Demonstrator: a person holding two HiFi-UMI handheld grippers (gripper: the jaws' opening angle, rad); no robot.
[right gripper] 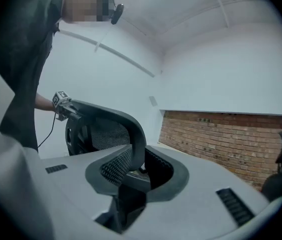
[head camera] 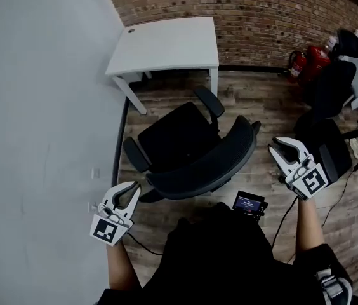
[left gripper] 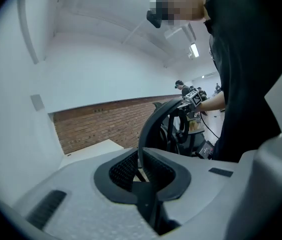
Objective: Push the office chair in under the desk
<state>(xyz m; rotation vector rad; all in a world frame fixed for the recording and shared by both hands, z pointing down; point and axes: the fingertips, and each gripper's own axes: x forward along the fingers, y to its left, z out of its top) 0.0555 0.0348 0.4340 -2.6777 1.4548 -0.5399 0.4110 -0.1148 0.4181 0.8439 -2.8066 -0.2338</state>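
A black office chair (head camera: 179, 138) stands on the wood floor just short of the white desk (head camera: 166, 43), with its seat toward the desk and its curved mesh backrest (head camera: 211, 161) toward me. My left gripper (head camera: 132, 188) is at the backrest's left end. In the left gripper view (left gripper: 143, 176) the jaws are shut on the backrest's rim (left gripper: 148, 129). My right gripper (head camera: 285, 143) hangs a little to the right of the backrest's right end, its jaws slightly parted. In the right gripper view (right gripper: 131, 176) the rim (right gripper: 133, 134) lines up with the gap.
A white wall (head camera: 39, 107) runs along the left and a brick wall (head camera: 261, 18) stands behind the desk. Other black chairs (head camera: 331, 84) and red fire extinguishers (head camera: 306, 62) stand at the right. A small screen device (head camera: 250, 203) with a cable hangs at my front.
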